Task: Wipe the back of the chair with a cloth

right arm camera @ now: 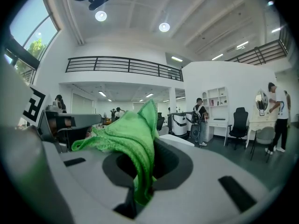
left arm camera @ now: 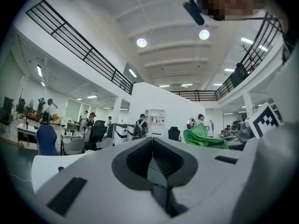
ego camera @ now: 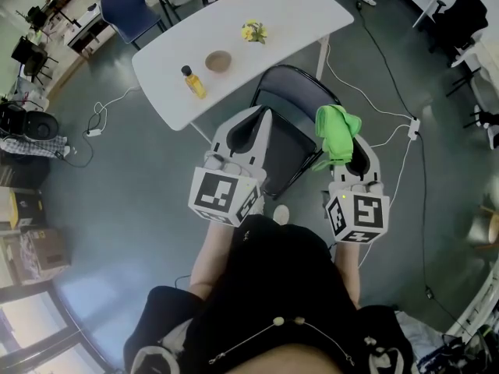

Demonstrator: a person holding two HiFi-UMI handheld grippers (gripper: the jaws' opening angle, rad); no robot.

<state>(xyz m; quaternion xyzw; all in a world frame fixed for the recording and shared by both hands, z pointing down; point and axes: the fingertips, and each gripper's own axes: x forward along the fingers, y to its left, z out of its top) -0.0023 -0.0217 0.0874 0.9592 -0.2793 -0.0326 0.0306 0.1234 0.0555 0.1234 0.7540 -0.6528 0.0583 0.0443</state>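
The black folding chair point(ego camera: 290, 142) stands just below me in the head view, its curved back point(ego camera: 300, 70) toward the white table. A bright green cloth point(ego camera: 335, 131) point(right arm camera: 133, 136) is pinched in my right gripper point(ego camera: 348, 153) point(right arm camera: 149, 146), bunched above the jaws and hanging over the chair's right side. My left gripper point(ego camera: 265, 117) point(left arm camera: 152, 141) hovers over the left part of the seat, jaws shut with nothing between them. The cloth point(left arm camera: 203, 138) also shows at the right of the left gripper view. Both grippers are raised off the chair.
The white table point(ego camera: 296, 14) behind the chair carries a yellow bottle point(ego camera: 193, 82), a small bowl point(ego camera: 218, 61) and a yellow flower point(ego camera: 253, 31). A blue chair point(ego camera: 129, 10) stands beyond it. Cables and a power strip point(ego camera: 413, 127) lie on the floor to the right.
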